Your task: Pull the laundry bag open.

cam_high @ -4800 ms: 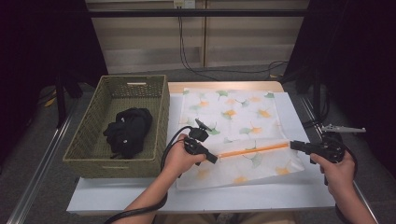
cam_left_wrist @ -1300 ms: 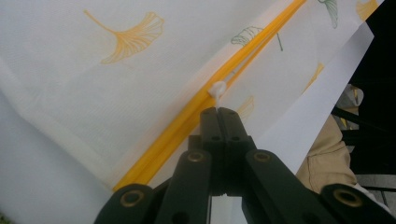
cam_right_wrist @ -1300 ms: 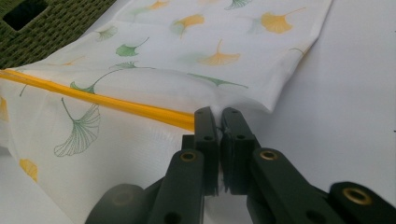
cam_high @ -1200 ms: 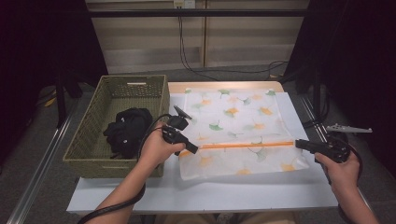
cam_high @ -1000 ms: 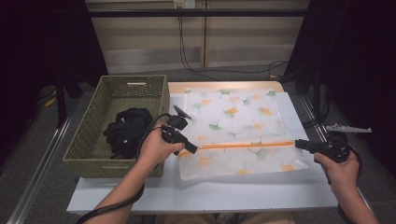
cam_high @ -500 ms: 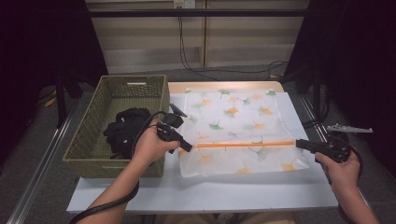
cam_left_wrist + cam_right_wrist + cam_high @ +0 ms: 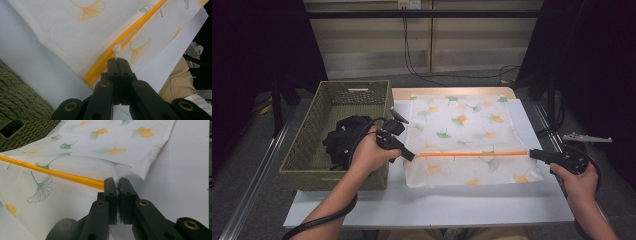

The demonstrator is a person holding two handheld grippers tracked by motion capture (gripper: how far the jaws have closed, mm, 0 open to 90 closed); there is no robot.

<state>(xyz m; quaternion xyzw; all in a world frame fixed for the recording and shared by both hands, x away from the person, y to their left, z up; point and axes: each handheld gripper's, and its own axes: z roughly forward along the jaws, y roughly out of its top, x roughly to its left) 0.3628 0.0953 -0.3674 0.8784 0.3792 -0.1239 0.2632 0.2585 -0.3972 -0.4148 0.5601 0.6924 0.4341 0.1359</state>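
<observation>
High view: a white fabric pouch [image 7: 464, 137] printed with orange and green ginkgo leaves lies flat on the white table [image 7: 432, 205], just right of a green woven basket [image 7: 312, 150] that holds a bundle of black cloth [image 7: 343, 140]. An orange zipper [image 7: 472, 154] runs across the pouch from side to side. The left gripper [image 7: 408, 155] sits at the zipper's left end; in the left gripper view its jaws are pressed together on the small white zipper pull [image 7: 116, 48]. The right gripper [image 7: 534, 153] is at the zipper's right end, and in the right gripper view its jaws pinch the pouch's edge beside the end of the orange strip. No brand, label or lettering can be read on the pouch, the basket or the grippers; the leaf pattern is the only marking. Black cables [image 7: 412, 55] hang against the panel behind the table.
</observation>
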